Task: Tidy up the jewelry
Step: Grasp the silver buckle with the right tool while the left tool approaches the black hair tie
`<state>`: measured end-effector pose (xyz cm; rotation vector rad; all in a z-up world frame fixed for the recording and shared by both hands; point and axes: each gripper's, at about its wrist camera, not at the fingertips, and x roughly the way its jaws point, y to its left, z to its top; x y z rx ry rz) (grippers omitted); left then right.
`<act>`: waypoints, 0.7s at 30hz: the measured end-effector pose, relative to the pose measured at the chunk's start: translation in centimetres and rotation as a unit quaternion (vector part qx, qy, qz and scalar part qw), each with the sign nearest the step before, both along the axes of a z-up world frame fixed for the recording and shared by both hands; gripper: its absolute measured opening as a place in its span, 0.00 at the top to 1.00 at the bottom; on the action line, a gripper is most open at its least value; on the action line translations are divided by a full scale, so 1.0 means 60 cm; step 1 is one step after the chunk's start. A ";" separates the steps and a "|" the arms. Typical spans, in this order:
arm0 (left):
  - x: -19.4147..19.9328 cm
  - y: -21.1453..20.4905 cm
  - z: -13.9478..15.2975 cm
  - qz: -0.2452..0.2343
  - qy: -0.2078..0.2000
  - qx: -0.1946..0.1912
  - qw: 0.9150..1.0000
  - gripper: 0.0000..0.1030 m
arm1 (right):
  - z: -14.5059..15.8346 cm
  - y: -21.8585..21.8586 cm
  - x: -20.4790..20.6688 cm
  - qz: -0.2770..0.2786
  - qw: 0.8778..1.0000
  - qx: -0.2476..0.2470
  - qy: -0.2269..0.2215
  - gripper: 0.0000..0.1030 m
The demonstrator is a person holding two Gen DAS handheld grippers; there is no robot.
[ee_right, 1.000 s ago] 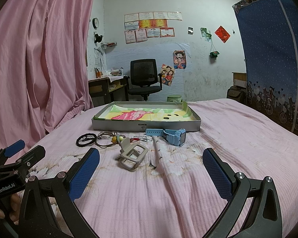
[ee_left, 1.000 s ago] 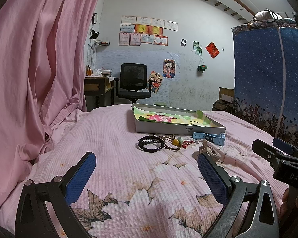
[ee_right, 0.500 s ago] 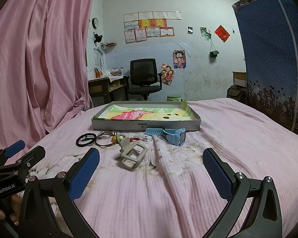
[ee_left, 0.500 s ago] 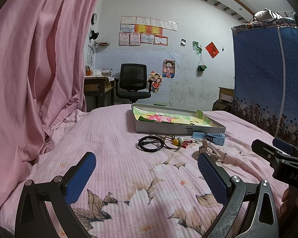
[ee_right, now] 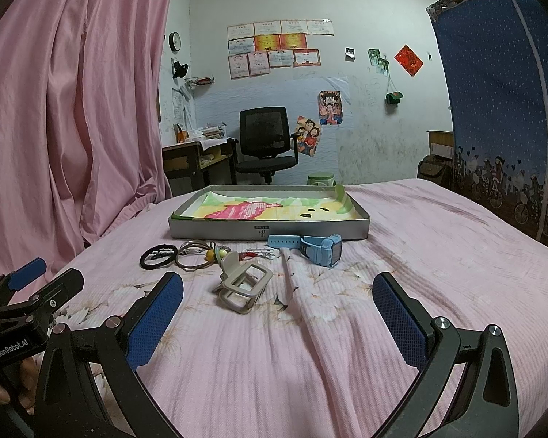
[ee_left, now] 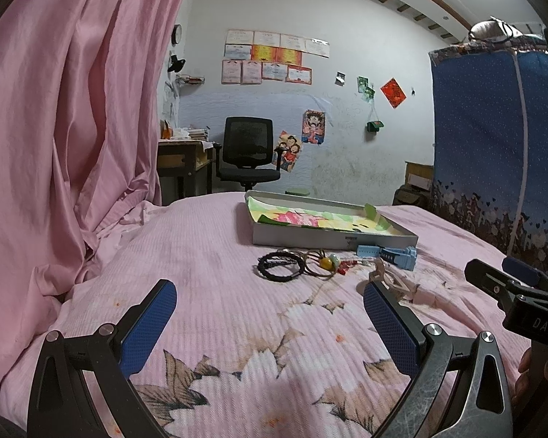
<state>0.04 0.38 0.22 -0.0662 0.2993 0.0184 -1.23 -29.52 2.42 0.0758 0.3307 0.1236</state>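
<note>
My left tool (ee_left: 270, 304) and right tool (ee_right: 277, 299) both hover low over the pink floral bedspread (ee_right: 347, 346), blue-padded fingers spread wide with nothing between them. Ahead of me the jewelry lies in a loose row on the bed, just in front of the shallow grey tray lined with a bright drawing (ee_right: 268, 228): a black braided bracelet (ee_right: 159, 255) at the left, thin wire bangles with a yellow bead (ee_right: 197, 255) touching it, a small red-beaded clasp piece (ee_right: 255, 254), then a light-blue wristwatch (ee_right: 310, 248) lying against the tray's front wall. Nearest my right tool sits a beige plastic hair claw clip (ee_right: 243, 286), with a pale slim stick (ee_right: 288, 277) just beside it. From the left view the same clip is partly hidden behind my right-hand finger (ee_left: 392, 323). Open bedspread stretches between both tools and the row, and wide to the right of the watch; on the left the pink curtain (ee_right: 65, 109) hangs close along the bed's edge, and the blue fabric wardrobe (ee_right: 507, 91) bounds the right side. The tray interior holds only its paper lining. Compared with half a second and one second ago, nothing on the bed has shifted and neither tool has changed its spread or position.
</note>
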 end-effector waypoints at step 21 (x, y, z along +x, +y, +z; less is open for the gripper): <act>0.149 0.046 0.032 0.013 0.092 0.001 0.996 0.00 | 0.035 0.023 0.105 0.059 0.997 -0.008 0.041 0.01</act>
